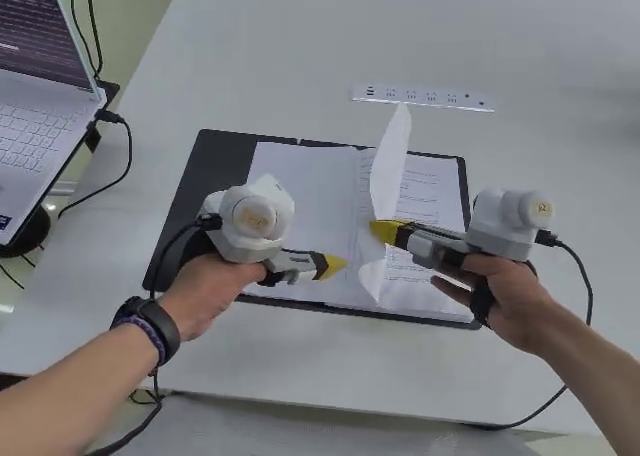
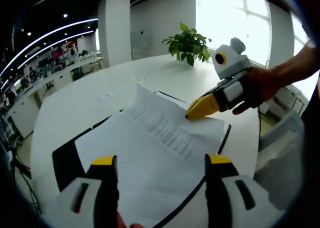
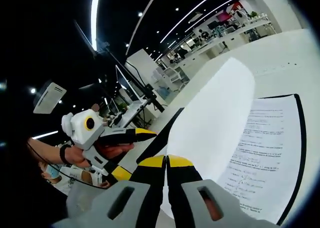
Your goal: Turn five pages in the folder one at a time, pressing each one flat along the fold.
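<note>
Nearest the person, the left hand, a dark wristband on its wrist, holds the left gripper over the lower edge of the folder's left sheets, just short of the fold. Whether its tip touches the paper I cannot tell. In the left gripper view its jaws stand wide apart with nothing between them, the printed sheets lying ahead. The right hand brings the right gripper in from the other side, its yellow tips pressed together on the lower part of a page. That page stands nearly upright at the fold, its top leaning a little to the right. In the right gripper view the closed jaws sit at the foot of the blank white back of the page, with printed text lying flat to the right. The black folder lies open on the white bench between the two hands. Beyond the folder a white power strip lies on the bench. Far left, a laptop sits open, a black cable running from it.
</note>
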Demonstrator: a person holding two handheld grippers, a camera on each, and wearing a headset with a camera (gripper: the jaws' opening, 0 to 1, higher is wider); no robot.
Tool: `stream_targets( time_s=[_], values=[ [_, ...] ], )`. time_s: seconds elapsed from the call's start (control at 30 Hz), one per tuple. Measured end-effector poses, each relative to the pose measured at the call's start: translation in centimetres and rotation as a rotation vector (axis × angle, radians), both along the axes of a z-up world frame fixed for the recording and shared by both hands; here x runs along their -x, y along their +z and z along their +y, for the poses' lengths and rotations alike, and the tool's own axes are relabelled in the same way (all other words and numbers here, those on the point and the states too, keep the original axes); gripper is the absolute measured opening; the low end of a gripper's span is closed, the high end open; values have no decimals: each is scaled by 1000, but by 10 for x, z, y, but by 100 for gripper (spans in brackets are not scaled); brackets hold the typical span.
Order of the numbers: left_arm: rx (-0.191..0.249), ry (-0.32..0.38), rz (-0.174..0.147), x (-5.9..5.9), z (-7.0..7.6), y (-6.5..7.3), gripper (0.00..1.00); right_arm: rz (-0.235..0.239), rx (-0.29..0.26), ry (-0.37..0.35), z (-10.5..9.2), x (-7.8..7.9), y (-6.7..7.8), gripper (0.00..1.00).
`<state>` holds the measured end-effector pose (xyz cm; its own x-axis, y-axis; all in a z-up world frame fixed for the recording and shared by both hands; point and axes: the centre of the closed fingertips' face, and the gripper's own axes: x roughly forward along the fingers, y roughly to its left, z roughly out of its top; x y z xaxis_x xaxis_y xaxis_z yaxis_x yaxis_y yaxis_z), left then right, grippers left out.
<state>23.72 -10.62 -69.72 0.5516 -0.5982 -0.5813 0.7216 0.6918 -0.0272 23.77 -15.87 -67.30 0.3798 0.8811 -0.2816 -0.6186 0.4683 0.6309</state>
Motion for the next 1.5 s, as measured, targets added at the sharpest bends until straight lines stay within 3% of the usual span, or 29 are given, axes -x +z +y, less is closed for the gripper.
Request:
stream_targets(
  time_s=[0.7, 1.1, 1.5],
  values=[
    [3, 134, 3, 13, 83, 2, 71, 20, -8, 135, 68, 11, -6, 0],
    [19, 173, -1, 19, 105, 2, 72, 48, 4, 189, 100, 15, -16, 0],
    [17, 187, 13, 33, 123, -2, 72, 122, 28, 184, 126, 14, -43, 0]
  ],
)
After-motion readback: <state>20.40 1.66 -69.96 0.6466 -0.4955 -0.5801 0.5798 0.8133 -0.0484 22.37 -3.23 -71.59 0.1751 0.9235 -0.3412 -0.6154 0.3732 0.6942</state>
